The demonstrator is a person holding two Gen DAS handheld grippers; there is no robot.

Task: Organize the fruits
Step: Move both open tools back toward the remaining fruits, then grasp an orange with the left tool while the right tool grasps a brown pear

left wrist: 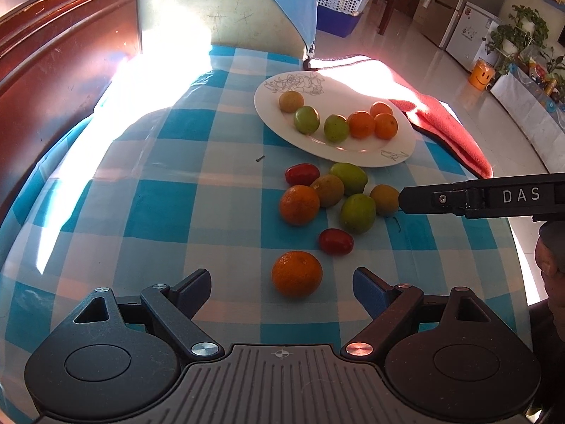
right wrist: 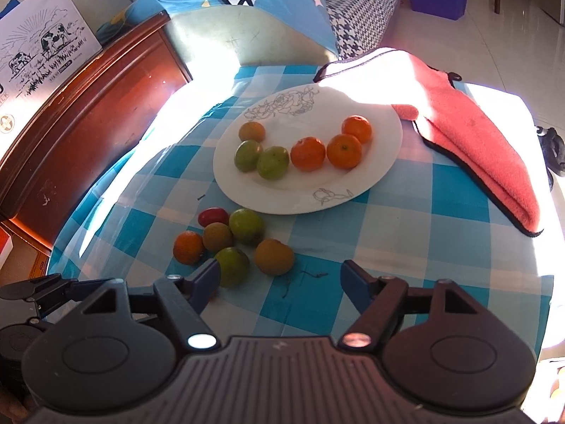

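Observation:
A white plate [left wrist: 356,152] [right wrist: 378,166] holds three oranges, two green fruits and a brownish one in a row. Loose fruit lies in front of it on the checked cloth: green fruits, brownish ones, oranges and two red tomatoes. My left gripper [left wrist: 280,282] is open, with an orange [left wrist: 296,274] lying between its fingertips, untouched. My right gripper [right wrist: 280,275] is open and empty, just short of a brownish fruit [right wrist: 274,257]; its left finger overlaps a green fruit [right wrist: 233,265]. The right gripper also shows in the left wrist view [left wrist: 402,199] from the side.
A folded red towel [left wrist: 445,120] [right wrist: 483,141] lies at the table's right, beside the plate. A dark wooden cabinet [left wrist: 53,81] stands at the left. A chair back [left wrist: 226,10] is behind the table. The table edge drops off at the right.

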